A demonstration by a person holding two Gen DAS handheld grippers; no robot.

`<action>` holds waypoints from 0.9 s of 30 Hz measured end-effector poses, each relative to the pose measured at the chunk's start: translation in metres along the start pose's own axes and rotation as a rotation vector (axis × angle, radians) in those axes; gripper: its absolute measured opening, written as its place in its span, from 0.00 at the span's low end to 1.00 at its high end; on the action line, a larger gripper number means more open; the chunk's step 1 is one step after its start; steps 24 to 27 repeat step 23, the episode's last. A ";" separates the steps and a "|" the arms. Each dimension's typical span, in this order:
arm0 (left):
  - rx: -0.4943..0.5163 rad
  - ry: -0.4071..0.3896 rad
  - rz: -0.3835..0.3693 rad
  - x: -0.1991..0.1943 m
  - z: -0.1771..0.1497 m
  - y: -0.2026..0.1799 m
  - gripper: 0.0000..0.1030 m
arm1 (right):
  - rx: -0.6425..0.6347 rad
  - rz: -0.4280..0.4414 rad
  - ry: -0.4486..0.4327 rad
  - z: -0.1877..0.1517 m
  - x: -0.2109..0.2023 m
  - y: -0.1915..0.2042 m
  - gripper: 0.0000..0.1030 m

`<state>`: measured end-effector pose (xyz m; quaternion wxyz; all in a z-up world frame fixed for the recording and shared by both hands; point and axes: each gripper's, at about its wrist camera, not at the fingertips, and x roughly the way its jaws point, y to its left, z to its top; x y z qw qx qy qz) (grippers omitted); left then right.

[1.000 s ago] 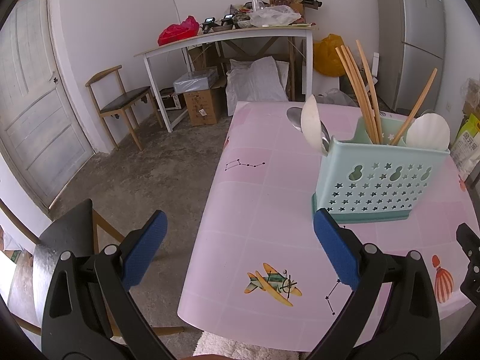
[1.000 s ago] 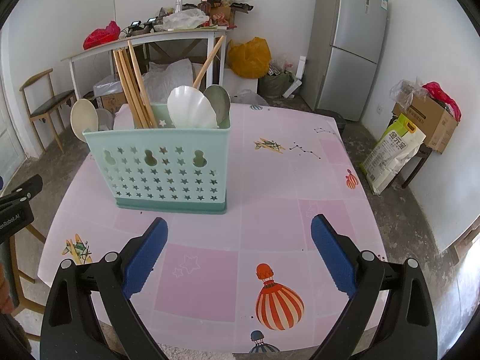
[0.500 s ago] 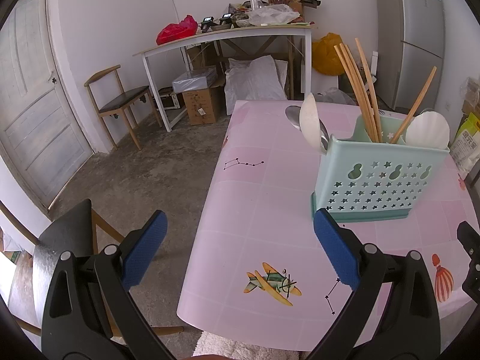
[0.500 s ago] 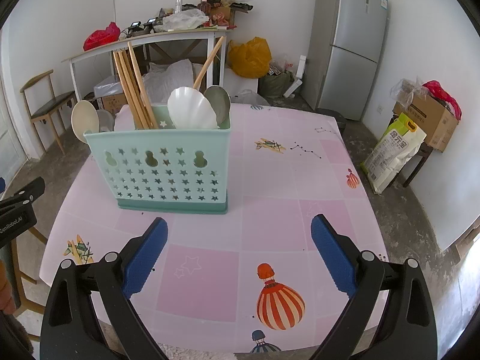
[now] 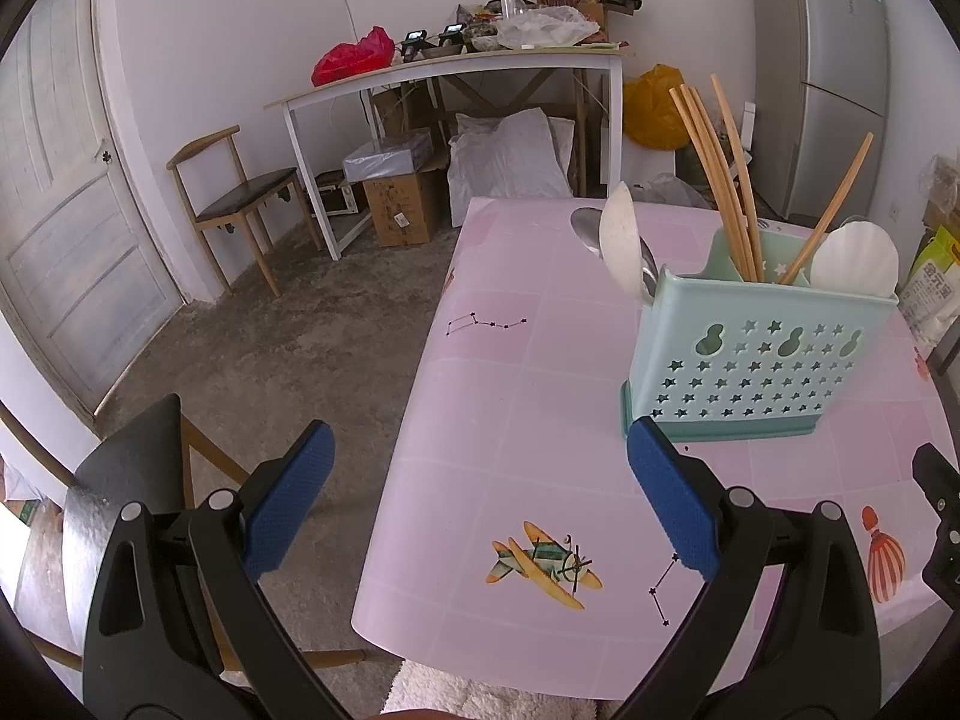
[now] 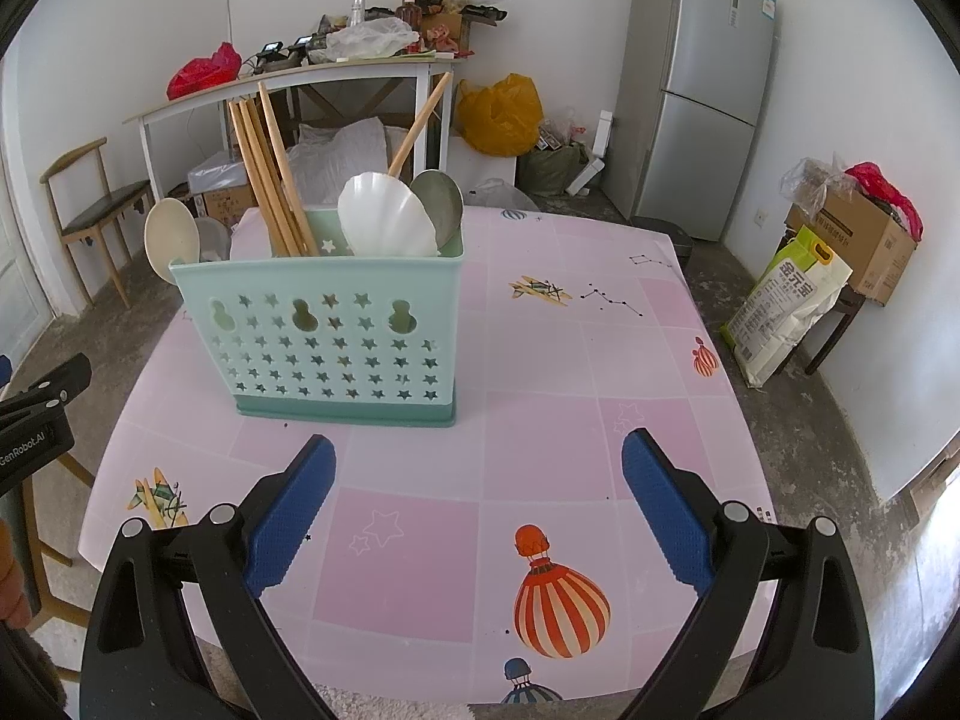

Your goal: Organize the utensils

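Observation:
A mint-green utensil holder point(image 6: 336, 336) with star-shaped holes stands on the pink table point(image 6: 540, 384); it also shows in the left wrist view point(image 5: 756, 360). It holds wooden chopsticks point(image 6: 270, 174), a white shell-shaped spoon point(image 6: 384, 222), a metal spoon point(image 6: 441, 204) and a cream spoon point(image 6: 171, 237). My right gripper point(image 6: 477, 510) is open and empty, over the table in front of the holder. My left gripper point(image 5: 477, 510) is open and empty, over the table's front left edge, left of the holder.
A chair point(image 5: 126, 480) sits below my left gripper beside the table. A white desk point(image 5: 456, 72) with clutter, boxes and bags stands at the back wall. A fridge point(image 6: 696, 90) is at the back right. A rice bag point(image 6: 786, 300) leans right of the table.
Both grippers have drawn back slightly from the holder. Nothing was taken hold of or let go.

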<state>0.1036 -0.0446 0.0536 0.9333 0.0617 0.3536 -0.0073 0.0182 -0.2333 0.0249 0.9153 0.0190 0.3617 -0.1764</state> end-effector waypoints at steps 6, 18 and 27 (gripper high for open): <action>0.000 0.001 0.000 0.000 0.000 0.000 0.91 | -0.001 -0.001 0.000 0.000 0.000 0.000 0.91; 0.001 0.004 -0.005 0.002 -0.002 -0.001 0.91 | 0.000 0.000 0.001 0.000 0.000 0.000 0.91; 0.010 0.008 -0.010 0.004 -0.010 -0.008 0.91 | 0.000 0.001 0.002 0.000 0.000 0.001 0.91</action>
